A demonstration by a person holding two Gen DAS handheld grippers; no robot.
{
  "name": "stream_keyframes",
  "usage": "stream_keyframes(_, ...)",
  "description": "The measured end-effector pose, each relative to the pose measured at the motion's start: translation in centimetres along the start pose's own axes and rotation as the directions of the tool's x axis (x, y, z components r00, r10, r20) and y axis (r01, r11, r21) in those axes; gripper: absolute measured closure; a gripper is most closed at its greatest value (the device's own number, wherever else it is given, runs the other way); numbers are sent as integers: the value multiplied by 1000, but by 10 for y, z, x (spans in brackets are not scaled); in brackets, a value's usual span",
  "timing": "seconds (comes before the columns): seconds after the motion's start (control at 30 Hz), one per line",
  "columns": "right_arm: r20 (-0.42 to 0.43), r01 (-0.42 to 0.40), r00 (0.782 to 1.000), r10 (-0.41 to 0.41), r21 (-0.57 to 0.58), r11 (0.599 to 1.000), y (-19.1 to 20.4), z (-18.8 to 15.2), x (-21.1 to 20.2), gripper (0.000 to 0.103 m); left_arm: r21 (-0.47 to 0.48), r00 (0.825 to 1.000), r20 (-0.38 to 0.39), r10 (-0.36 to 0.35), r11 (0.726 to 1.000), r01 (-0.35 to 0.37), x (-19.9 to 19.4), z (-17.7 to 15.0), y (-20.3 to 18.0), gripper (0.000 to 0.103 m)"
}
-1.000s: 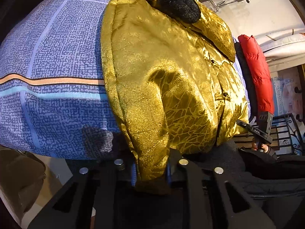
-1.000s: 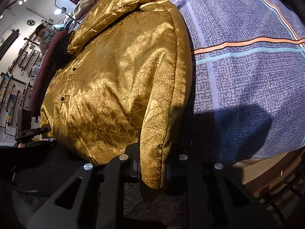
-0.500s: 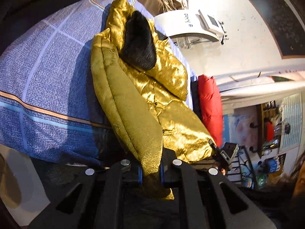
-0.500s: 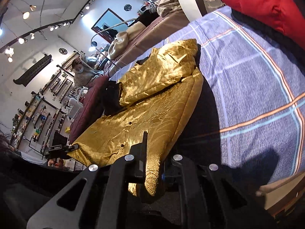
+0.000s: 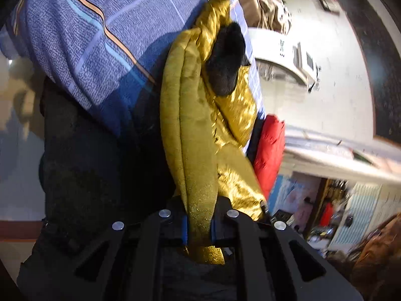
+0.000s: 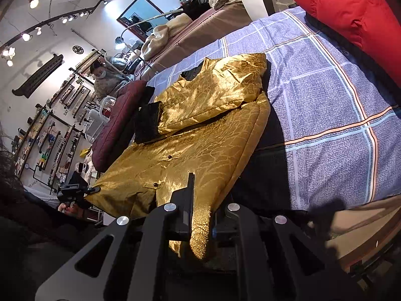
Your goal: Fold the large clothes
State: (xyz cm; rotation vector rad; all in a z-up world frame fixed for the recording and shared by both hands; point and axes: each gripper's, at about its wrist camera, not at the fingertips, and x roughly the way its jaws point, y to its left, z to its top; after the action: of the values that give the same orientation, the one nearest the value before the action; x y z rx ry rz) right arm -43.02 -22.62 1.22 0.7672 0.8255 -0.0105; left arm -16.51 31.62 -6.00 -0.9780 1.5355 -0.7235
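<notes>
The gold jacket (image 6: 200, 135) lay across the blue checked bedspread (image 6: 325, 105), and we took that bedspread as our landmark for everything else. The jacket's upper part, collar end and a folded-in sleeve, rested on the bedspread, while its lower hem was lifted off the near edge, pinched at two corners. We had the right gripper (image 6: 201, 225) clamped on the hem corner nearer the bedspread's open, bare stretch; gold cloth filled the gap between its pads and hung below them. We had the left gripper (image 5: 199, 228) clamped on the opposite hem corner, with a thick fold of the jacket (image 5: 198, 135) running up from its jaws toward the bedspread (image 5: 82, 37). In the right wrist view the left gripper (image 6: 94, 189) showed at the jacket's far hem corner, just off the bedspread's near edge, with a hand under it.

A black fur cuff (image 6: 147, 123) sat at the end of the folded sleeve, on top of the jacket's front and over the bedspread; in the left wrist view the same cuff (image 5: 225, 60) lay near the jacket's upper end. A red padded garment (image 6: 351, 10) lay on the bedspread's far side, well apart from the jacket in the right view. A dark red garment (image 6: 117, 125) lay along the bedspread's other edge, just beside the cuff
</notes>
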Motion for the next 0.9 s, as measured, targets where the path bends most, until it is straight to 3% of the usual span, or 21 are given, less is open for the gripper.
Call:
stream_keyframes(0.07, 15, -13, 1000, 14, -20, 1000, 2, 19, 6, 93, 10, 999, 34, -32, 999, 32, -3, 17, -14, 92)
stream_keyframes(0.3, 37, -14, 999, 19, -139, 990, 16, 125, 47, 93, 173, 992, 124, -19, 985, -3, 12, 106, -111, 92)
stream_keyframes(0.43, 57, 1, 998, 6, -119, 993, 4, 185, 74, 93, 167, 984, 179, 1, 985, -32, 33, 161, -138, 92)
stream_keyframes(0.63, 30, 39, 999, -38, -40, 998, -29, 244, 128, 93, 71, 971, 236, 46, 995, -65, 66, 231, -135, 92)
stream_keyframes(0.9, -42, 62, 998, -57, 136, 989, -81, 281, 191, 93, -40, 961, 253, 115, 993, -108, 109, 295, -115, 92)
